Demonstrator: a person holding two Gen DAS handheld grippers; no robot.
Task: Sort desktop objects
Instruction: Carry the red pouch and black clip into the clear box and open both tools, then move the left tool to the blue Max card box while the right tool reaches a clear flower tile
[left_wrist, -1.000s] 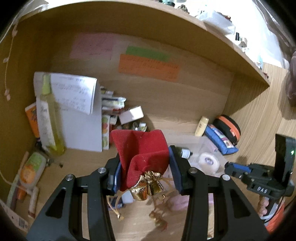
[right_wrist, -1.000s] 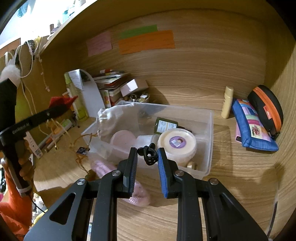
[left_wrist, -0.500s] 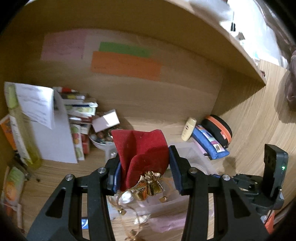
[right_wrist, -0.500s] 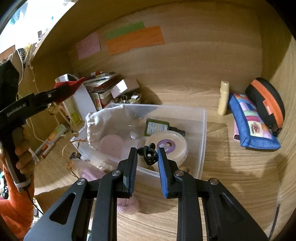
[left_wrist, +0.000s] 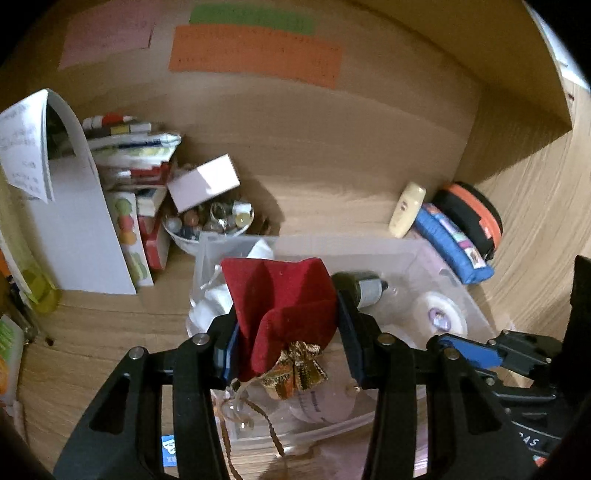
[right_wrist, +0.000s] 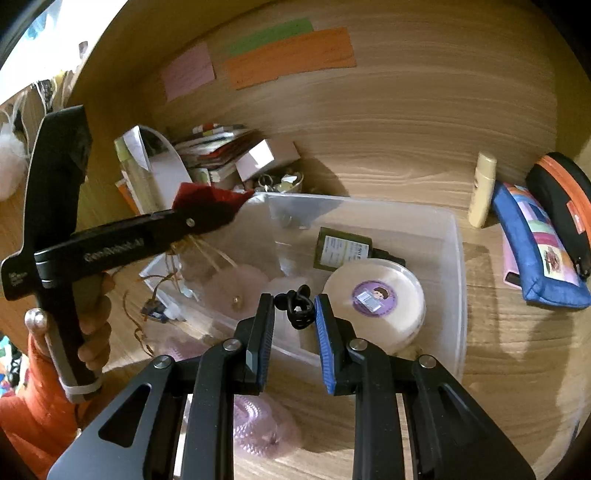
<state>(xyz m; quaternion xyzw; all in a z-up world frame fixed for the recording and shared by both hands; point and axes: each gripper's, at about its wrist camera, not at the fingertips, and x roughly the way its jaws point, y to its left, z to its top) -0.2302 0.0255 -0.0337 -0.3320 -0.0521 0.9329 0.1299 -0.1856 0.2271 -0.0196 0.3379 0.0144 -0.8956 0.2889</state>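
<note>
We see a soft red velvet pouch (left_wrist: 284, 306), a clear plastic box (right_wrist: 456, 266) and a smooth wooden bench (right_wrist: 517, 369).

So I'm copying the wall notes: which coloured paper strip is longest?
The orange strip, below the shorter green one and right of the pink note.

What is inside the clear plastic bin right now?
In the bin: a dark green bottle, a round white container, pink puffs and a white cloth bag. The grippers cover its near part.
</note>
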